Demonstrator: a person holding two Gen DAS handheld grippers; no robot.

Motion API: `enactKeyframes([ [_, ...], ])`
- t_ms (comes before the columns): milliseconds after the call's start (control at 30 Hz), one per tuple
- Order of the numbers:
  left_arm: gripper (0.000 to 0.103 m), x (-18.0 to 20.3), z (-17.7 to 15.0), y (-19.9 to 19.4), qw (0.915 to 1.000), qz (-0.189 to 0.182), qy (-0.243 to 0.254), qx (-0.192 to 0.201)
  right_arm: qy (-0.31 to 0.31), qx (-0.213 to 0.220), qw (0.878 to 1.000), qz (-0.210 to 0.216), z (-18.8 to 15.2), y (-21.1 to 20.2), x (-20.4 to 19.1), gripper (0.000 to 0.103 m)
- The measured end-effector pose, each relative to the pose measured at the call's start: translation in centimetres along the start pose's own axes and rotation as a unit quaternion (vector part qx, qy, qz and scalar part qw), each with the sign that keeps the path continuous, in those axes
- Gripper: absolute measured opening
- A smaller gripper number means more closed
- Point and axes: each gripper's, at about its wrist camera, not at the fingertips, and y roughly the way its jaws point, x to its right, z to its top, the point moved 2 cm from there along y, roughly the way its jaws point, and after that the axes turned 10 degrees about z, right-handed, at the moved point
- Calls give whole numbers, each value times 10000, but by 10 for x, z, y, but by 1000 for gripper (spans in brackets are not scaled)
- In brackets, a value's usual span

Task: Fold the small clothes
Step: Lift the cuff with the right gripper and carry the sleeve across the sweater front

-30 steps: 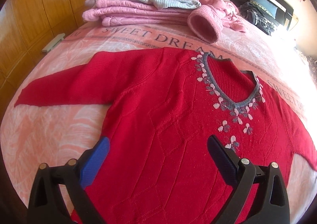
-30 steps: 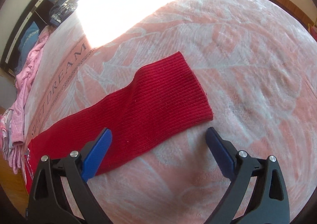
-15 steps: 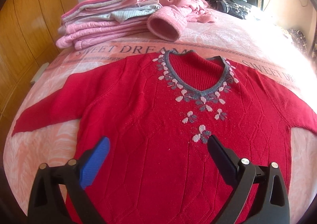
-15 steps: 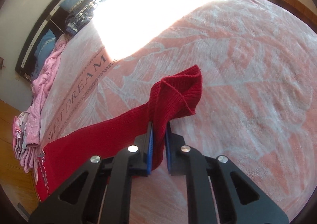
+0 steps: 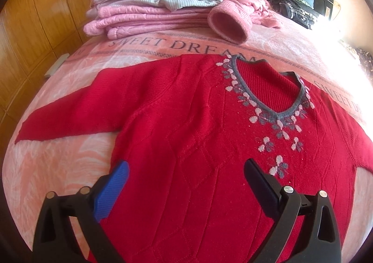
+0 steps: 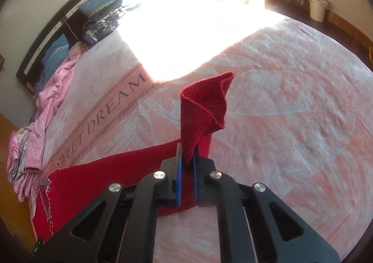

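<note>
Red sweater (image 5: 186, 137) lies spread flat, front up, on the pink bedspread (image 5: 58, 165), below the stack of folded pink clothes (image 5: 149, 16). Left claw (image 5: 186, 183) hovers wide open over the sweater's lower body, holding nothing. Right claw (image 6: 186, 165) is clamped on the sweater's sleeve cuff (image 6: 205, 104), lifted off the bedspread.

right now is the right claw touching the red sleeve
Touching: the right wrist view shows the right claw shut on the red sleeve, its cuff standing up between the pads.
</note>
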Motion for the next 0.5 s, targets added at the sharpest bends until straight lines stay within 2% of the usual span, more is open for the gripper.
enactKeyframes([
  [200, 99, -10, 7, 9, 10000, -86, -40, -18, -1023, -365, 9915, 714, -34, 27, -128, 6],
  [367, 99, -15, 11, 13, 9998, -187, -26, -30, -1704, -782, 9734, 1318, -82, 58, -229, 6],
  [500, 99, -23, 13, 16, 9996, -261, -81, -59, -2028, -1126, 9575, 1713, -122, 79, -293, 6],
])
